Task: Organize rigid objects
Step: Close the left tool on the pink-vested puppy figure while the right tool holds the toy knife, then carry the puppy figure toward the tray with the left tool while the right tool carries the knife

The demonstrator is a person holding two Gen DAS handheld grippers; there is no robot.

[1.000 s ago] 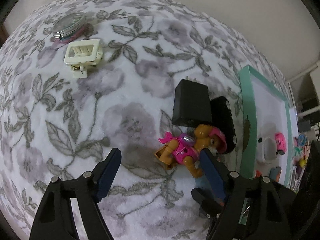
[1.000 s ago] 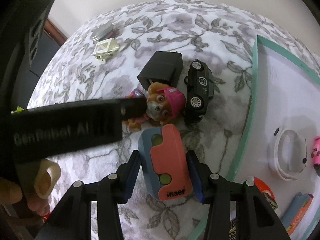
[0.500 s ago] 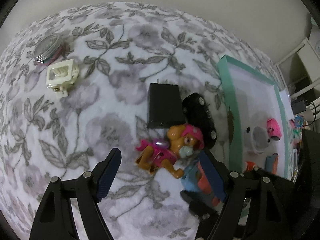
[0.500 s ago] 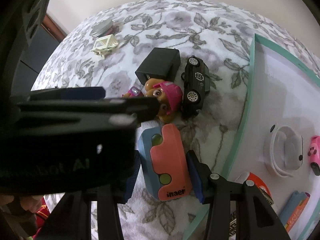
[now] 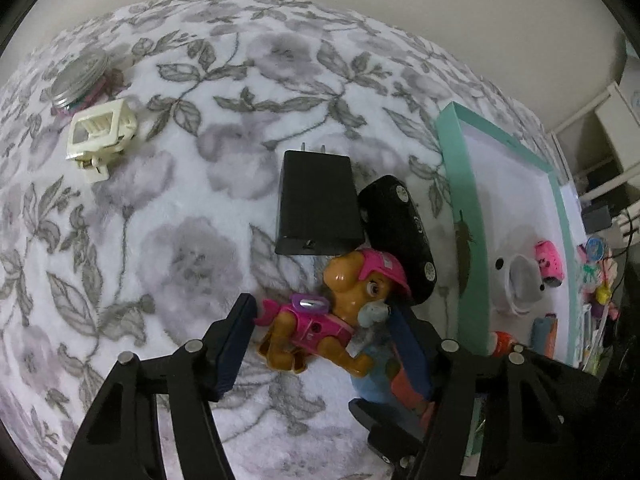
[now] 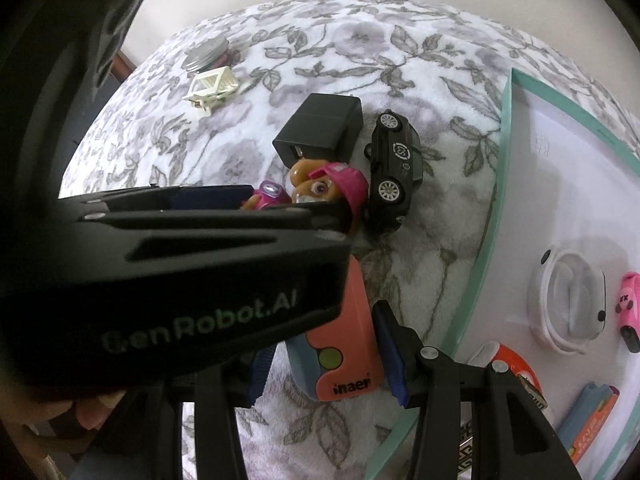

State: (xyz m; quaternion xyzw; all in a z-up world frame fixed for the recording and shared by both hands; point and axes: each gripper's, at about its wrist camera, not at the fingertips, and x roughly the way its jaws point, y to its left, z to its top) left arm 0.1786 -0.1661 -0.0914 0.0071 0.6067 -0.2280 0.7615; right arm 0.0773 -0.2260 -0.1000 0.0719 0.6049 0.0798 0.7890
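Note:
A puppy toy (image 5: 316, 328) in a pink cap and vest lies on the floral blanket. My left gripper (image 5: 320, 320) straddles it, pointing steeply down. Its jaws are closing, with one pad beside the tail and the other by the snout; I see no firm press. In the right wrist view the left gripper (image 6: 296, 204) crosses the picture and hides most of the puppy toy (image 6: 320, 188). My right gripper (image 6: 324, 340) is shut on a salmon-and-blue case (image 6: 344, 340) that lies flat on the blanket. The case (image 5: 376, 384) also shows just right of the puppy.
A black charger (image 5: 316, 204) and a black toy car (image 5: 400, 232) lie just beyond the puppy. A cream claw clip (image 5: 100, 136) and a silver-lidded tin (image 5: 80, 76) sit far left. A teal-rimmed tray (image 5: 464, 240) on the right holds several small items.
My left gripper has shifted over until the puppy toy sits between its pads, and its jaws have narrowed. The right gripper and the case stayed put.

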